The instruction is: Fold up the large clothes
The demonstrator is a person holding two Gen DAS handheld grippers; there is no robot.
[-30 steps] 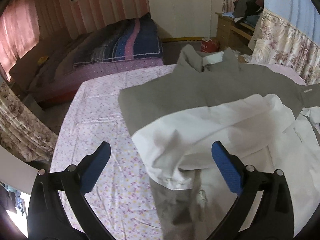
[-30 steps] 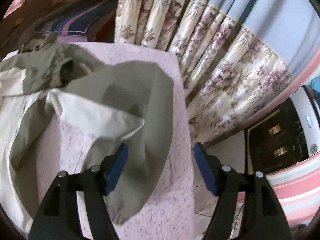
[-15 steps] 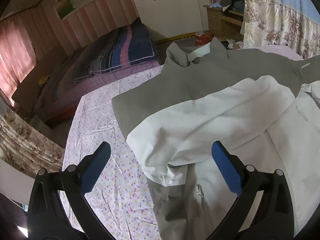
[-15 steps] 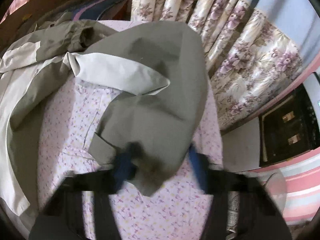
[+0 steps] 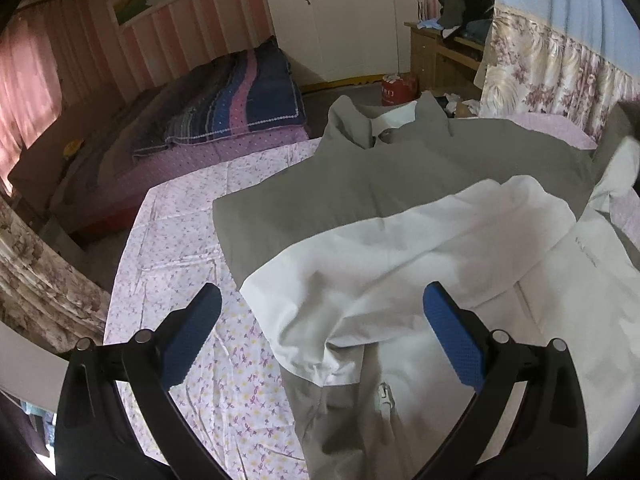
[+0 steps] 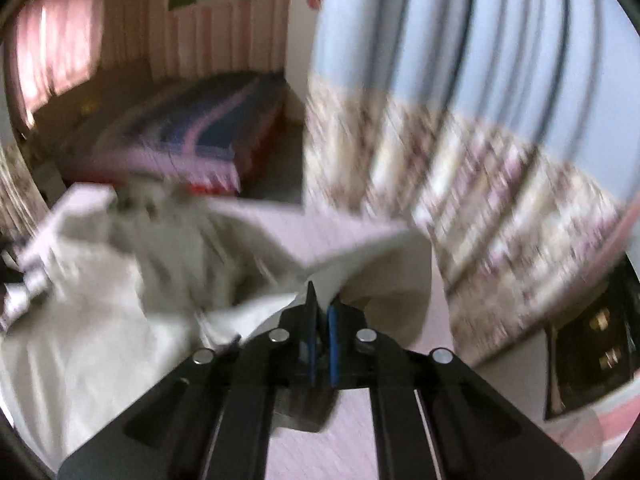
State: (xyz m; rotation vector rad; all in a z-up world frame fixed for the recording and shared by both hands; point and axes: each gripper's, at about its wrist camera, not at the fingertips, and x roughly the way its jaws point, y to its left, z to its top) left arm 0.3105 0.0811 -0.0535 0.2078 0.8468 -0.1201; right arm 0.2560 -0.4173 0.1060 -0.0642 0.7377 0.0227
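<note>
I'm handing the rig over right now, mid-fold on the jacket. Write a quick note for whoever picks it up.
Left gripper: open, holding nothing, above the jacket near its zipper.
Right gripper: jaws have just closed; shut on a grey piece of the jacket, probably the sleeve, lifted off the bed sheet. That view is blurred.
Jacket: spread on the flowered sheet, collar at the far end, a white panel already folded across its front.
Done: first side folded in.
Left: carry the held part over the body, then fold the jacket up.

Bare floral sheet [image 5: 192,248] lies open left of the jacket [image 5: 400,184] (curtain [image 5: 560,80] crowds the right).
</note>
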